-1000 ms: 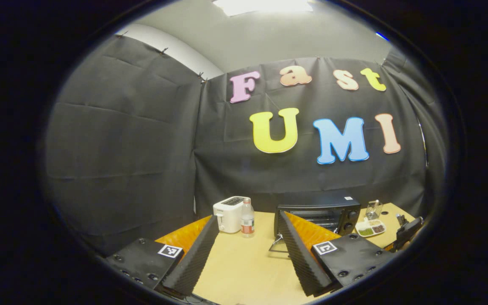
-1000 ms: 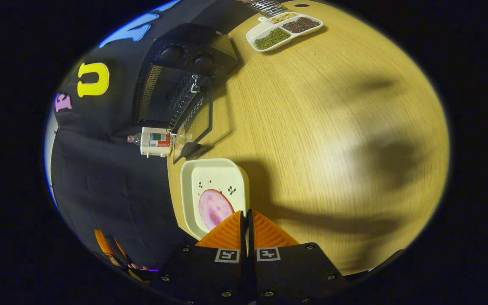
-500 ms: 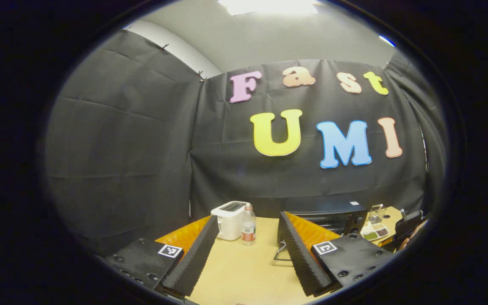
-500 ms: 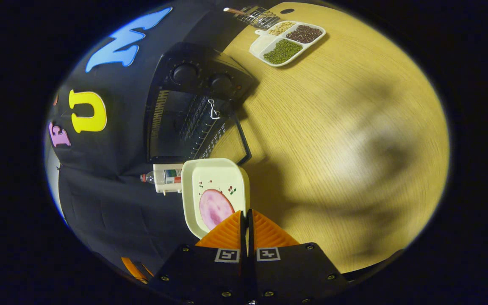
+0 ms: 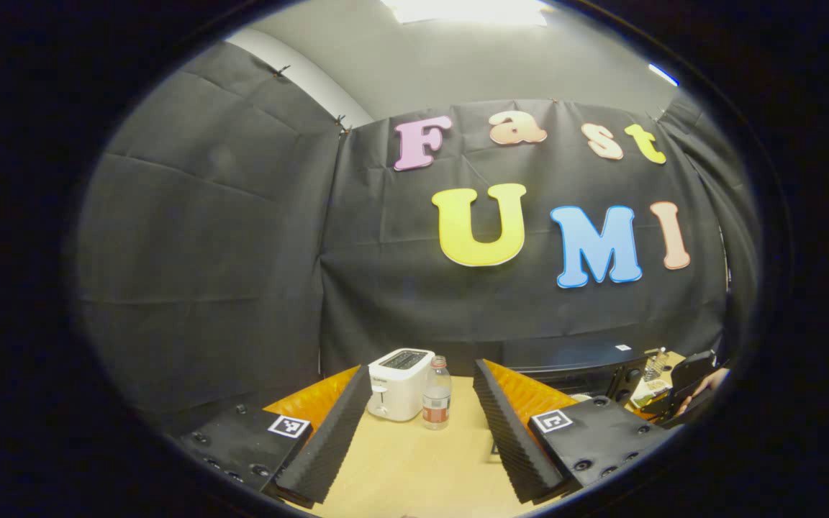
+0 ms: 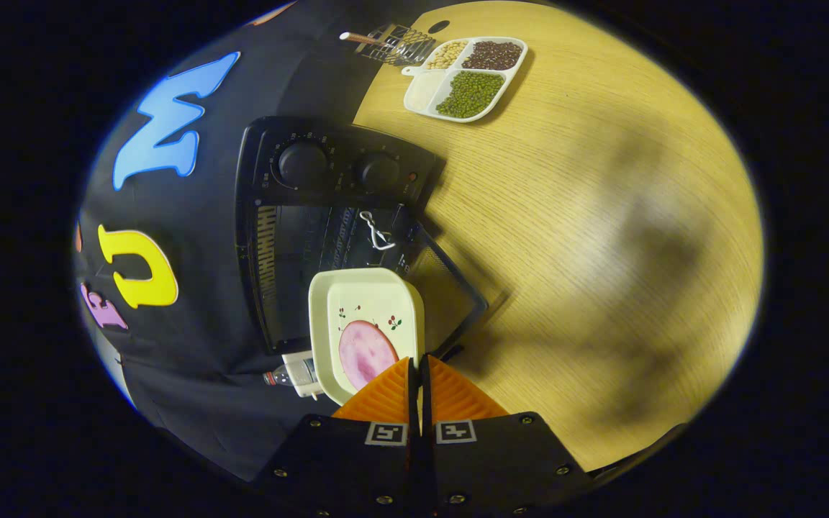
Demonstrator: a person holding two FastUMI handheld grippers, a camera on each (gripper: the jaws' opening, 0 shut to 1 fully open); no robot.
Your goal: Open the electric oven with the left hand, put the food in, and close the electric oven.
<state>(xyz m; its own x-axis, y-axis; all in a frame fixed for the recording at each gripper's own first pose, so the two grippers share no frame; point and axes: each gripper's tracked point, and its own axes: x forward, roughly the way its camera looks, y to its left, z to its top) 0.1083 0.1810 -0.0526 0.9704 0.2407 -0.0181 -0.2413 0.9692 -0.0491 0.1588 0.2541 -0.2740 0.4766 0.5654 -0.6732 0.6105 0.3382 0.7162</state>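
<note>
The black electric oven (image 6: 328, 169) stands with its glass door (image 6: 452, 291) dropped open onto the table, the wire rack (image 6: 321, 241) showing inside. My right gripper (image 6: 418, 360) is shut on the rim of a cream square plate (image 6: 357, 295) carrying a pink slice of ham (image 6: 364, 354). The plate hangs in front of the oven mouth, over the open door. My left gripper (image 5: 422, 370) is open and holds nothing, raised above the table to the left of the oven (image 5: 573, 360). In the left gripper view the right gripper (image 5: 688, 378) and a hand appear at the far right.
A white toaster (image 5: 400, 383) and a water bottle (image 5: 437, 403) stand left of the oven by the wall. A divided tray of beans (image 6: 468, 75) and a wire basket (image 6: 393, 44) lie on the oven's other side. The wooden table (image 6: 601, 252) spreads wide in front.
My right gripper has carried the plate over to the oven, from beside the door to in front of its opening. The left gripper drifted a little away, sliding the oven toward its view's right edge.
</note>
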